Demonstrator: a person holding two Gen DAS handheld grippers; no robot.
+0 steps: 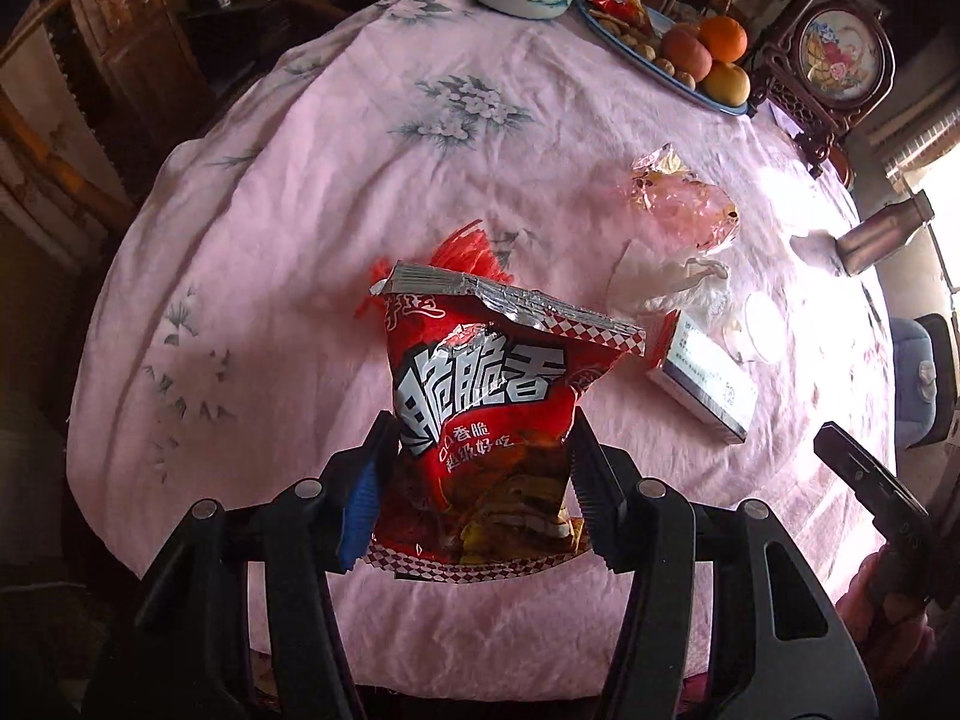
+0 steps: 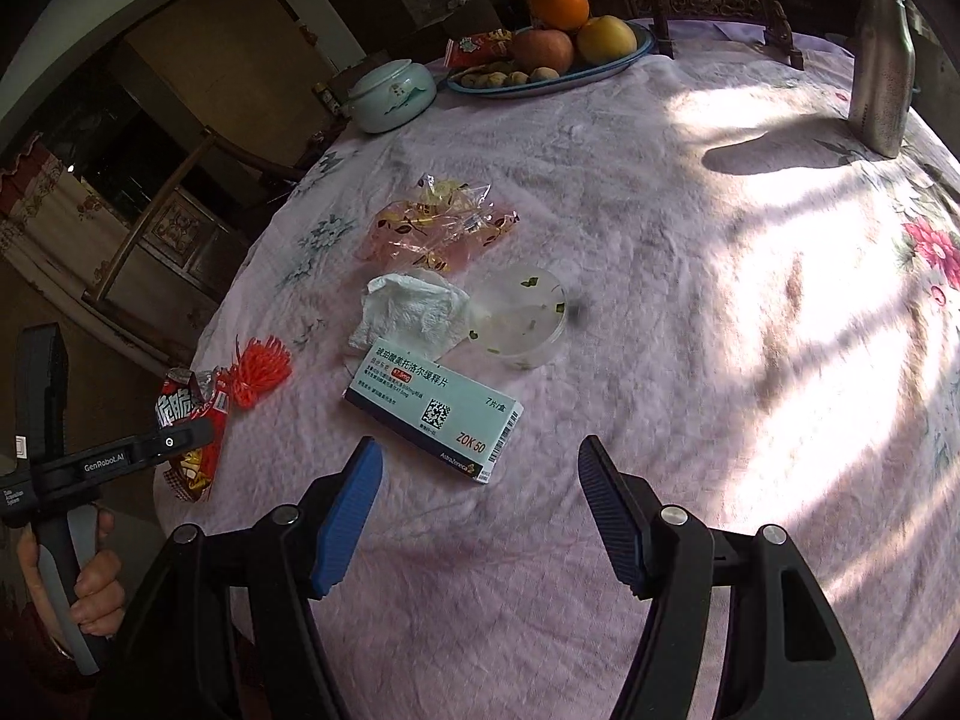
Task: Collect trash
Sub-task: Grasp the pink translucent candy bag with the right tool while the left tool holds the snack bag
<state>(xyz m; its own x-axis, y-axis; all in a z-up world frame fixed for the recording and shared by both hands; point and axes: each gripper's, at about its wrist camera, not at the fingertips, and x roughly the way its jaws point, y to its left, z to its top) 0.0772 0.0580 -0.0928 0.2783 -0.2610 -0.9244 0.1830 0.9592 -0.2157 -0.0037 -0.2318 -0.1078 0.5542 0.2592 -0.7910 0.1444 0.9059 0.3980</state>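
My left gripper (image 1: 480, 468) is shut on a red snack bag (image 1: 492, 402) and holds it upright over the pink tablecloth (image 1: 312, 180); the bag also shows in the right wrist view (image 2: 195, 420). A red mesh net (image 2: 261, 369) lies behind it. My right gripper (image 2: 480, 504) is open and empty, just short of a medicine box (image 2: 435, 405). Beyond the box lie a crumpled white tissue (image 2: 411, 315), a clear plastic cup (image 2: 522, 318) on its side and a clear pink wrapper (image 2: 444, 228).
A blue fruit plate (image 2: 600, 66) with an orange and apples stands at the far edge beside a pale lidded jar (image 2: 393, 93). A metal bottle (image 2: 882, 66) stands far right. A carved wooden frame (image 1: 834, 54) and wooden chairs ring the table.
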